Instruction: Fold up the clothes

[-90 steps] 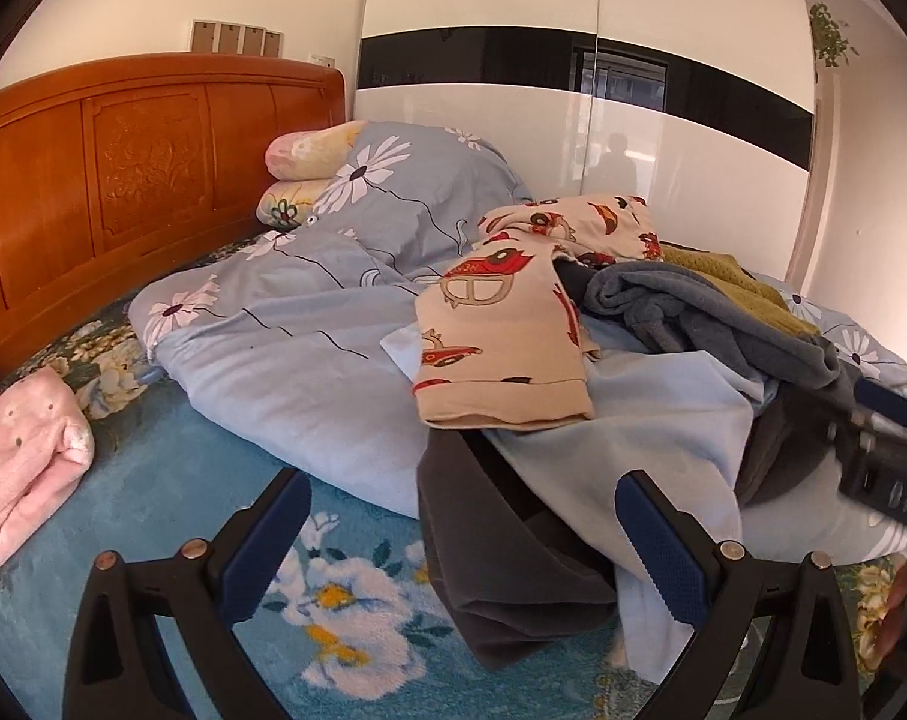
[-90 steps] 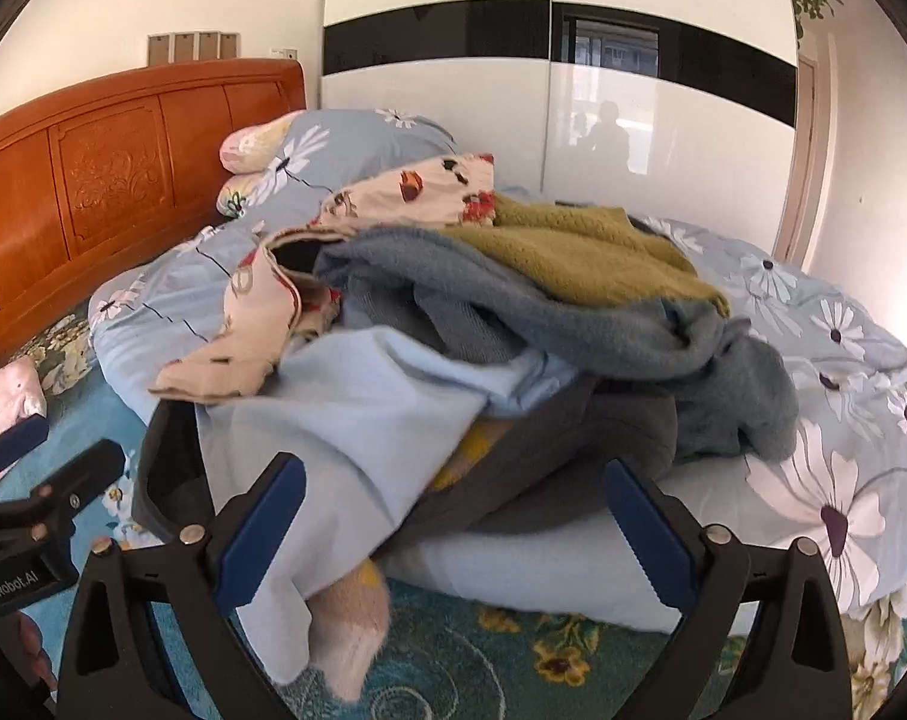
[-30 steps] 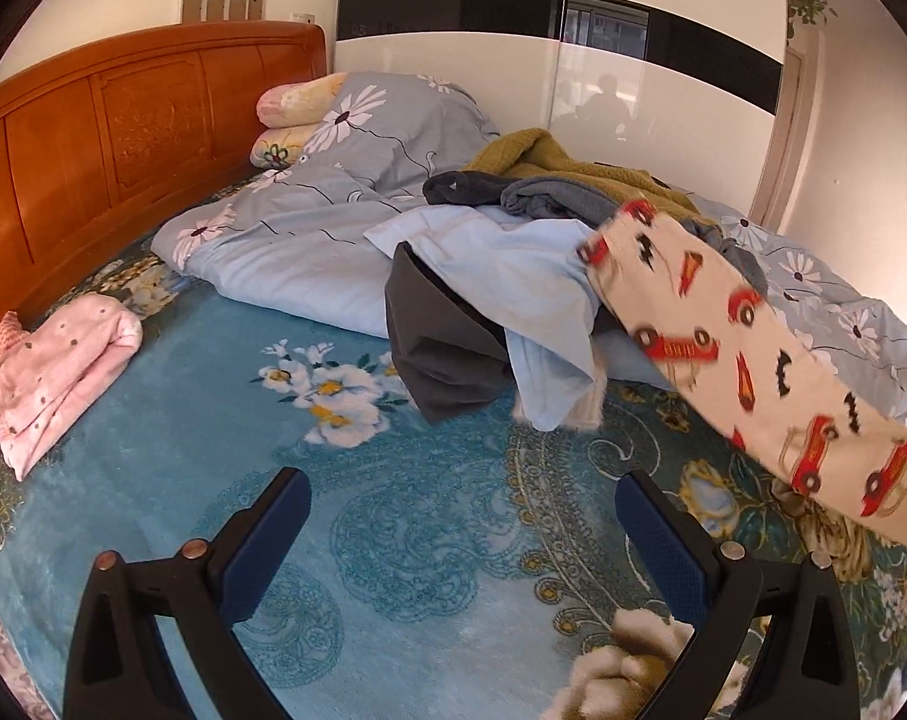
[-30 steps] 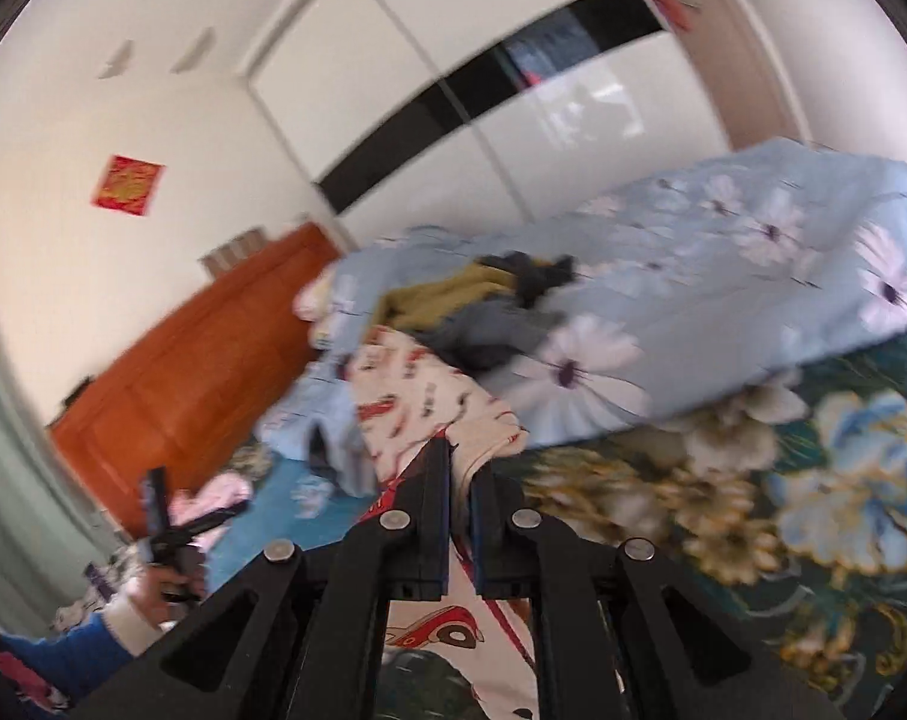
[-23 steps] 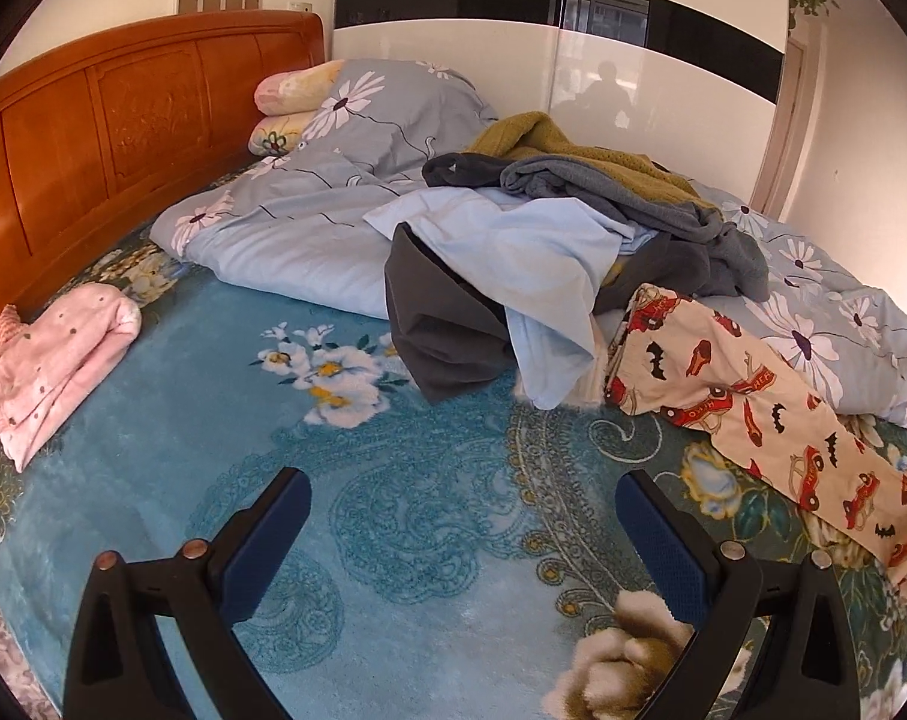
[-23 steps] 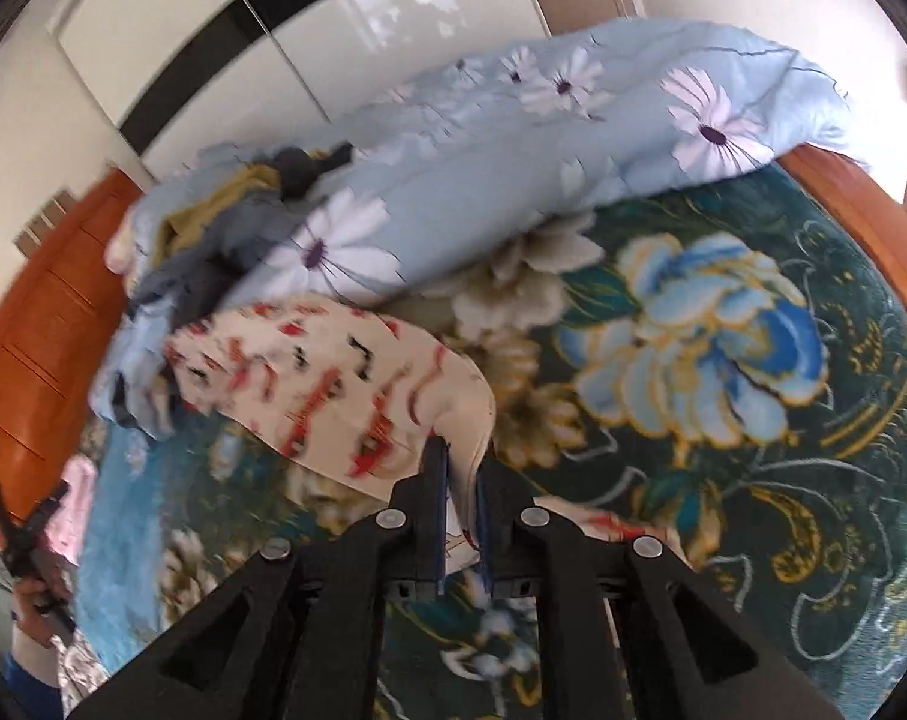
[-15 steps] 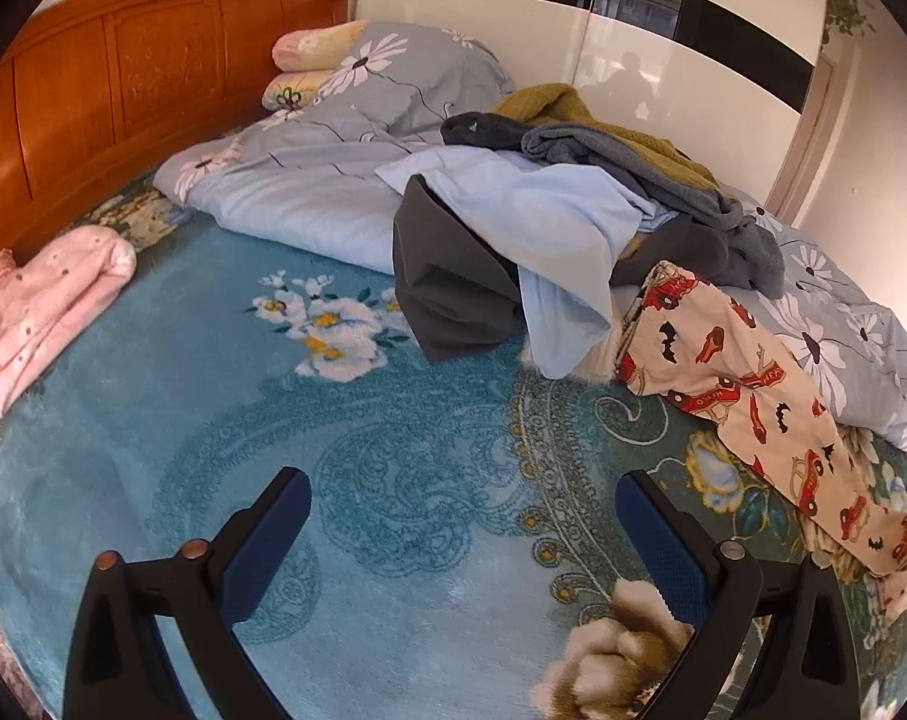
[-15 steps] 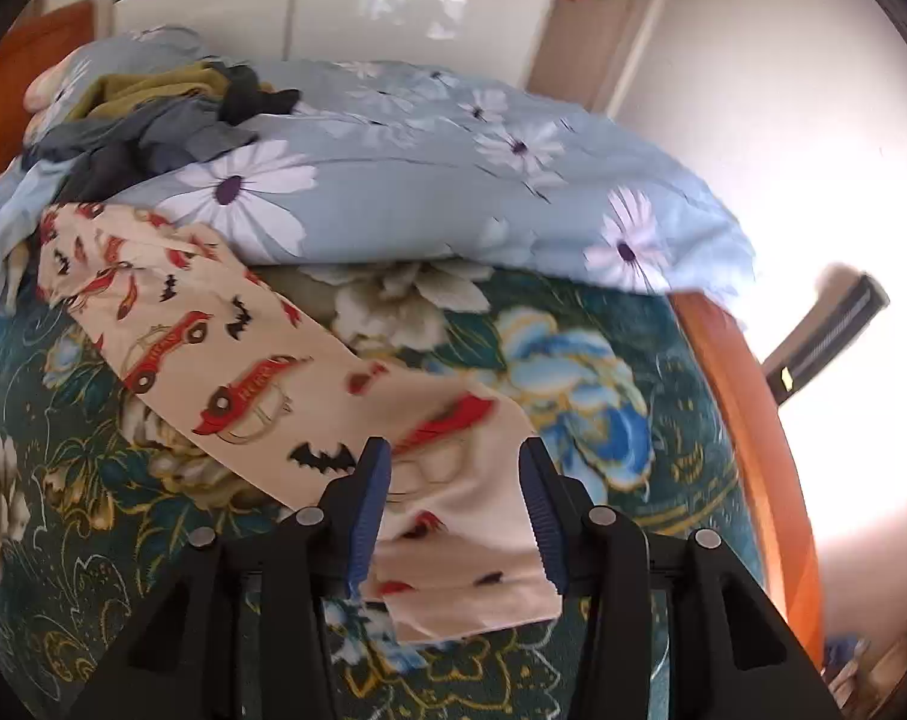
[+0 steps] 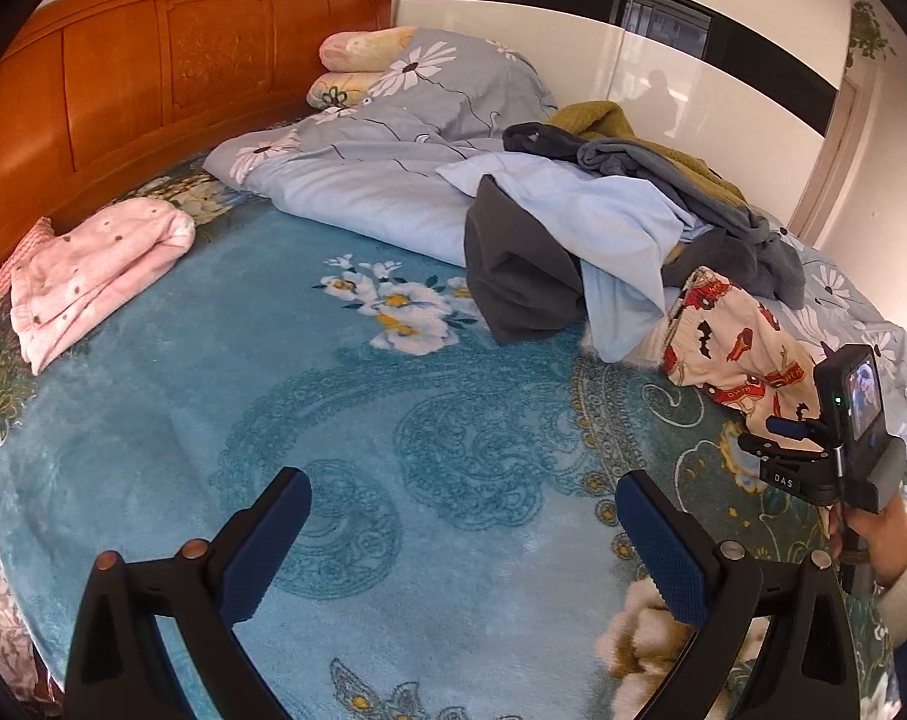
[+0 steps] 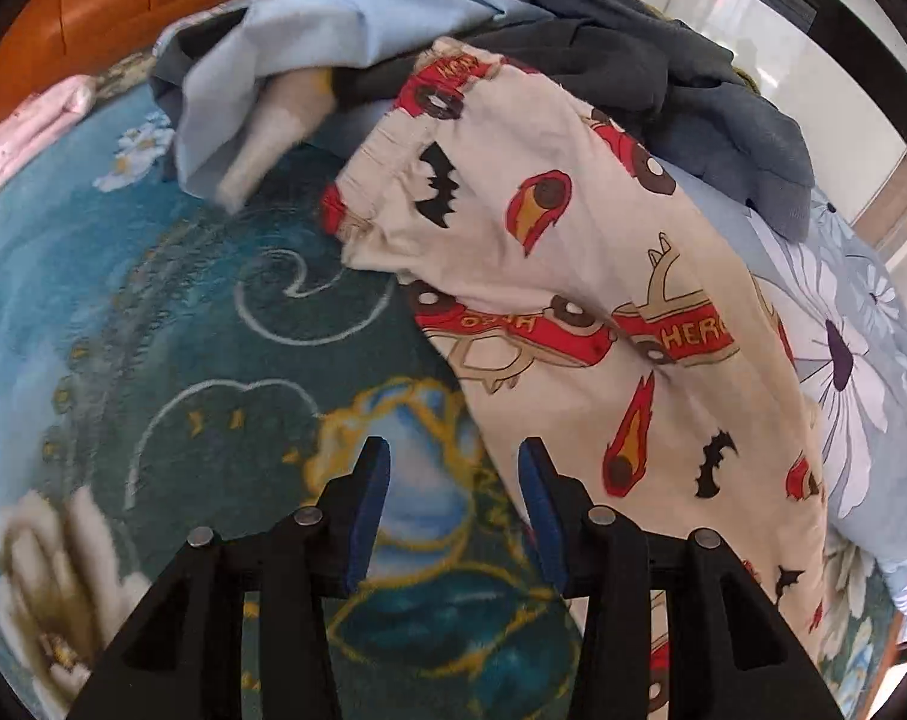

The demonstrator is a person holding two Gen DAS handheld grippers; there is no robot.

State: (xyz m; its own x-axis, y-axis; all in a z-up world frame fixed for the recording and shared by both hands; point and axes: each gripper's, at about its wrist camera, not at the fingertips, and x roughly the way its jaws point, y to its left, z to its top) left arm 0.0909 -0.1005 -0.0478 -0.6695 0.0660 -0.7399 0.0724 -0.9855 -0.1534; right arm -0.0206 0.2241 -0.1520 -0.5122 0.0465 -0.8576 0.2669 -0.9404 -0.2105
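Cream pyjama trousers printed with red cars and bats lie stretched on the blue floral bedspread, waistband toward the clothes pile; they also show in the left wrist view. My right gripper is open and empty, just above the bedspread beside the trousers' left edge; it shows in the left wrist view too. My left gripper is wide open and empty over bare bedspread. A pile of clothes, light blue, dark grey and olive, lies behind the trousers.
A folded pink garment lies at the left near the wooden headboard. A grey-blue daisy duvet and pillows sit at the back. A glossy wardrobe stands beyond the bed.
My right gripper pulled the trousers off the pile, laid them on the bedspread and let go. It has now swung back toward the waistband end. My left gripper drew back from the pile.
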